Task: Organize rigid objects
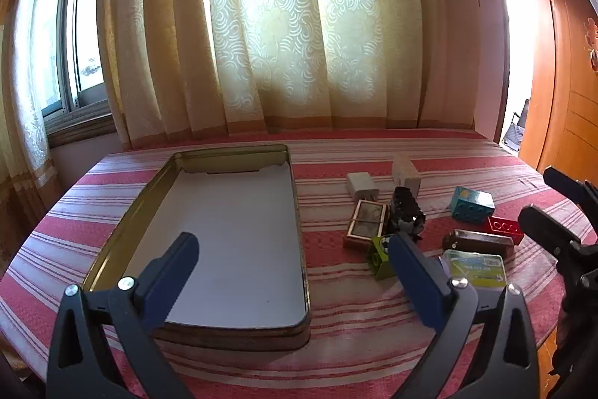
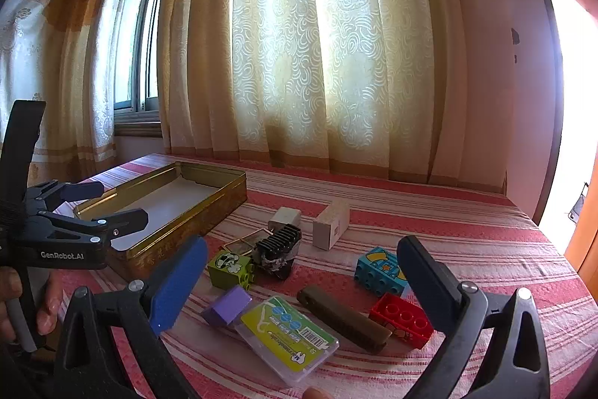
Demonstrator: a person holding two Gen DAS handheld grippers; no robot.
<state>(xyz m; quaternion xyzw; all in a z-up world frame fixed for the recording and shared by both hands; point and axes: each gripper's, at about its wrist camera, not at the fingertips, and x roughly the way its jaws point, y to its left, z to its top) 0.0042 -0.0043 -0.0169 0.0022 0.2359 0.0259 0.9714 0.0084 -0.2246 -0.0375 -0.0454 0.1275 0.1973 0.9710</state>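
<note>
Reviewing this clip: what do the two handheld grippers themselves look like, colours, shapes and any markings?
Both are black plastic frames with triangular cut-outs and silver pivot screws. The right gripper has two flat blue finger pads. The left gripper matches, with dark blue pads; seen from the right wrist view, its body carries white "GenRobot.AI" lettering. No cables or sleeves show.

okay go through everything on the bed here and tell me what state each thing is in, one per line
Gold tin: open, lidless, nothing inside.
Left gripper: open, holding nothing.
Right gripper: open, holding nothing.
Green block: on its side.
Red block: studs up.
Clear plastic case: closed, lying flat.
White charger: unplugged.
</note>
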